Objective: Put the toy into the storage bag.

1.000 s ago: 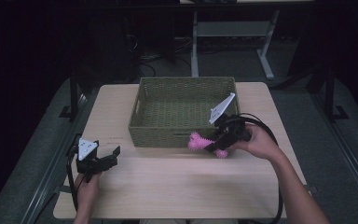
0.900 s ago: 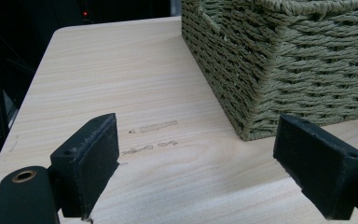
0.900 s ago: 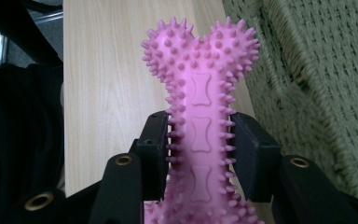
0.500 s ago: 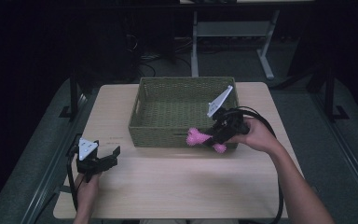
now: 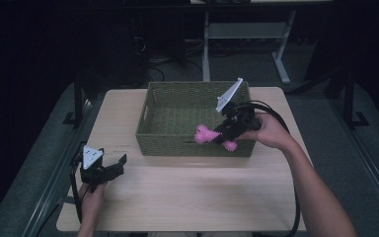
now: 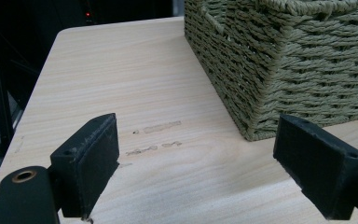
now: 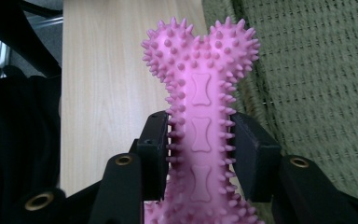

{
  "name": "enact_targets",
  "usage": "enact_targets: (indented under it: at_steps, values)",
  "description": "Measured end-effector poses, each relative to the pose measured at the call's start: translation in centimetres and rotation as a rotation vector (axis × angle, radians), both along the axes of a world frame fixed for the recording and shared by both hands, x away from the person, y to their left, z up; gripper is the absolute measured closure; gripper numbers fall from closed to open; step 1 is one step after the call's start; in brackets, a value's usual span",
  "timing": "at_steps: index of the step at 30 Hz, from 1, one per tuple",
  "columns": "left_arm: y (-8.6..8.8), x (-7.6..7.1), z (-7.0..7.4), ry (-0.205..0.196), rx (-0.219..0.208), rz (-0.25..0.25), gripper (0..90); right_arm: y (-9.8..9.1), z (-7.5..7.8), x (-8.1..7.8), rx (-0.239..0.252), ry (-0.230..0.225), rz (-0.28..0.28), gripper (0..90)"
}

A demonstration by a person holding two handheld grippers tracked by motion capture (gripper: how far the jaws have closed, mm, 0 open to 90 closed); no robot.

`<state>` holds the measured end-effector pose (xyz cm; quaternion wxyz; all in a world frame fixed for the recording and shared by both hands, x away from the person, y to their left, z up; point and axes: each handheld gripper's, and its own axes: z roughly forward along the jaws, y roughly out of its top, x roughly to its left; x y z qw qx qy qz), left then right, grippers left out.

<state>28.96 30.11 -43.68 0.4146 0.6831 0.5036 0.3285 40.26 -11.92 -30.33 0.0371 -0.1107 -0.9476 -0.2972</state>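
Since 1 s ago the right gripper (image 5: 216, 135) has lifted the pink spiked bone toy (image 5: 205, 134) from table level up to the woven basket's (image 5: 192, 89) front rim. Jaws clamped on its shaft. Left gripper (image 6: 200, 168) idle, open. Risk: spikes squirm under the pads, or the toy's end clips the rim and drops outside.

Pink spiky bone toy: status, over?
Right gripper shut on pink spiky bone toy, at the woven basket front rim. Left gripper open, empty, near the table edge. Nothing in the way.
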Motion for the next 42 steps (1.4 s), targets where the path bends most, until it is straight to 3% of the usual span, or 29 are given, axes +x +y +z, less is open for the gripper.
enact_targets:
  at_steps: [10,18,21,28,42]
  values:
    - [0.0,0.0,0.0,-0.001,-0.004,0.003,13.7,0.5,0.4,2.0,-0.020,0.004,-0.002,58.2]
    - [-0.1,0.1,0.0,-0.003,0.004,0.003,13.7,0.5,0.1,3.6,-0.017,0.023,-0.017,58.3]
    - [-0.1,0.1,0.0,-0.002,0.026,0.003,13.7,0.4,0.0,4.4,-0.028,0.034,-0.028,58.2]
    - [-0.1,0.1,0.0,-0.002,0.018,0.003,13.7,0.4,-0.1,5.4,-0.033,0.034,-0.040,58.3]
    - [-0.1,0.1,0.0,0.000,0.021,-0.001,13.7,0.0,-1.7,7.1,-0.059,0.064,-0.089,58.2]
